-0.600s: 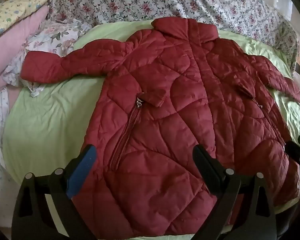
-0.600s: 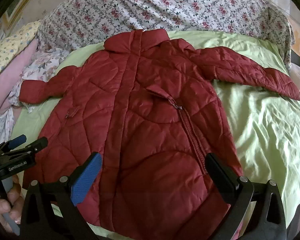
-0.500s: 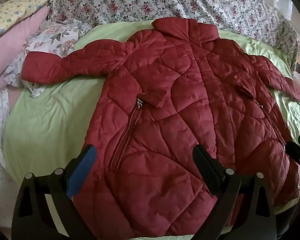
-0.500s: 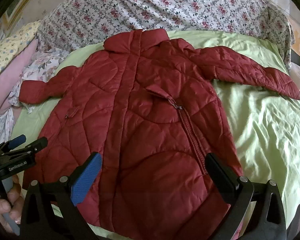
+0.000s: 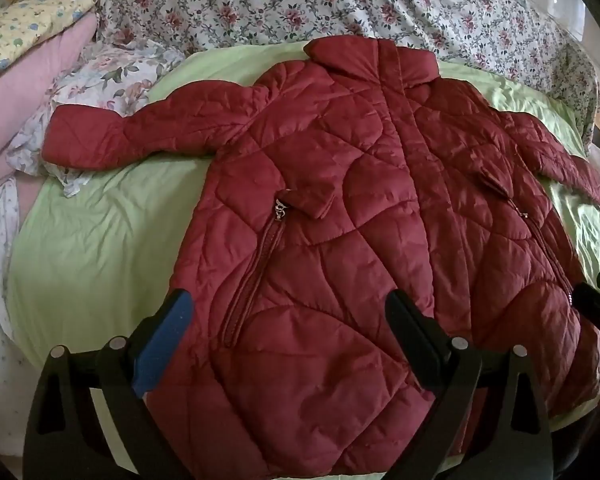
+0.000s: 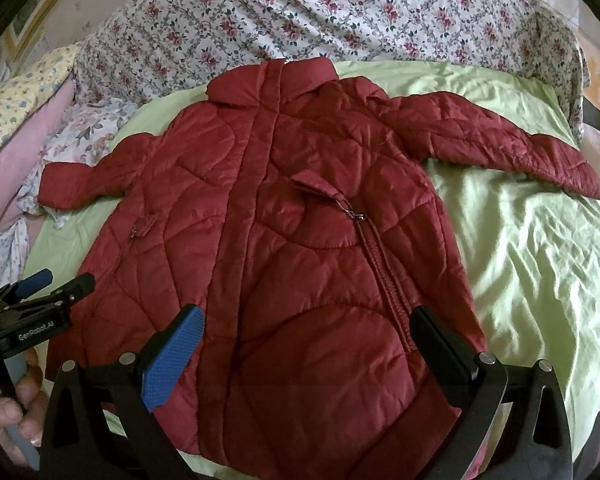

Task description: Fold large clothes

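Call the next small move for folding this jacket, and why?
Probably bring the right gripper to the outstretched right sleeve and pinch near the cuff to fold it across the body. The red quilted jacket lies flat, front up, on the green sheet with both sleeves spread; both grippers, left gripper included, hang open above the hem holding nothing.

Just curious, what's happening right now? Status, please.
Left gripper and right gripper open, hovering, holding nothing. Dark red quilted jacket flat, unfolded, on light green sheet. Nothing in the way.
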A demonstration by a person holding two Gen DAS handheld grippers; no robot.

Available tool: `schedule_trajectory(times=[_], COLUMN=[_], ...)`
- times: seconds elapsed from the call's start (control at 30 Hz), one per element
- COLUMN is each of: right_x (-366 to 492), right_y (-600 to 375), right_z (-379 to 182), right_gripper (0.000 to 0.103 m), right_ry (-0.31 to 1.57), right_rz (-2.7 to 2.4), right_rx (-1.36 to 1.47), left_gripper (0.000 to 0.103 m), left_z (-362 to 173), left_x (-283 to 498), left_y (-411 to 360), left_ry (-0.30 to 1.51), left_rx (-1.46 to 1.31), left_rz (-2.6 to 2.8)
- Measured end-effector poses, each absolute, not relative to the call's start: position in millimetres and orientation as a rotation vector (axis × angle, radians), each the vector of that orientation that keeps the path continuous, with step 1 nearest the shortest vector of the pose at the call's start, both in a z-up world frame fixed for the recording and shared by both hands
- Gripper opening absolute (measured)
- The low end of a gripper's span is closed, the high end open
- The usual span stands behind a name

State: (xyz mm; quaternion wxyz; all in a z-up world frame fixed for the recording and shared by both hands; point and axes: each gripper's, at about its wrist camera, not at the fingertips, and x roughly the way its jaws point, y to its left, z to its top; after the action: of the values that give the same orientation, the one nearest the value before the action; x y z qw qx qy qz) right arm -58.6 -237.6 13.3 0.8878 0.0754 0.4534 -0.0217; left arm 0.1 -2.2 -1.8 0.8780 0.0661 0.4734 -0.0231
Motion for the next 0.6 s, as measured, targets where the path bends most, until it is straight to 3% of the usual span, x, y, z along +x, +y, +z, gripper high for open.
schedule_trajectory(times=[0.6], right_x=[-51.8], right_y=[-244.9], right_z=[11.9], right_gripper=[0.103], right_ry=[0.939], right_rz=[-0.063], right_rx=[0.163], left_gripper=[0.098], left_z=[-9.1], left_x=[6.0], left_y=[-5.9], left_ry=[1.007], left_rx=[0.107], left_rz=[-0.067])
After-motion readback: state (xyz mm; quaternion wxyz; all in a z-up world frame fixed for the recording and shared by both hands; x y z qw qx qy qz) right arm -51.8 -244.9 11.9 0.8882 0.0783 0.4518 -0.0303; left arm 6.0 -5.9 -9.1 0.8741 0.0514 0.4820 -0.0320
